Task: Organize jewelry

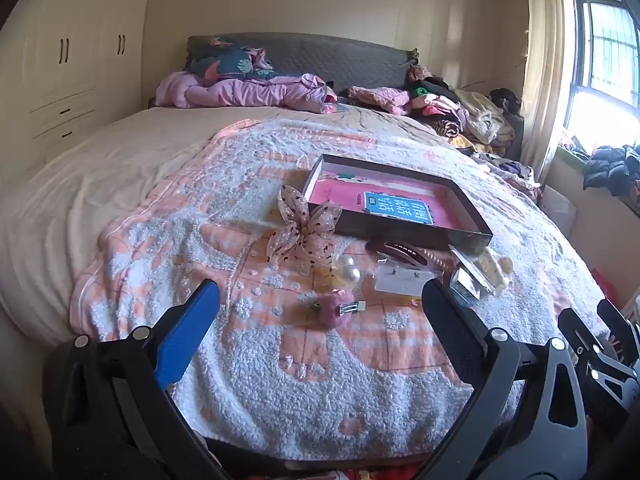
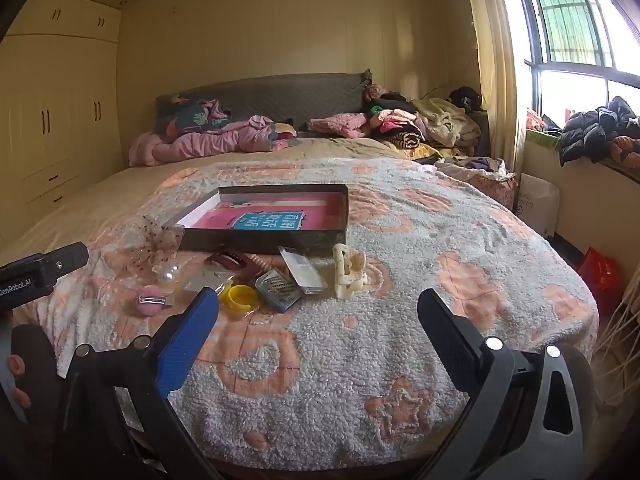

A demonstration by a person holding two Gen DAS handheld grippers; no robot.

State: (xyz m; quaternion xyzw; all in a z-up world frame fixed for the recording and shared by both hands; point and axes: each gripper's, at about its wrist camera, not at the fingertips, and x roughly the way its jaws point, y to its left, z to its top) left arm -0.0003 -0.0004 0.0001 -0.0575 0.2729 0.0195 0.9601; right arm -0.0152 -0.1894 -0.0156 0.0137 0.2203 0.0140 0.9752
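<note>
We hold left tool (image 1: 320,300) and right tool (image 2: 318,308) wide apart, empty, above blanket (image 2: 400,340); jewelry pile (image 2: 256,284) just ahead, box (image 2: 264,236) behind pile.

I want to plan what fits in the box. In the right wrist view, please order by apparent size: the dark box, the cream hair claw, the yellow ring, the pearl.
1. dark box, by far the largest.
2. cream hair claw.
3. yellow ring.
4. pearl, the smallest, though close to the ring.
</note>
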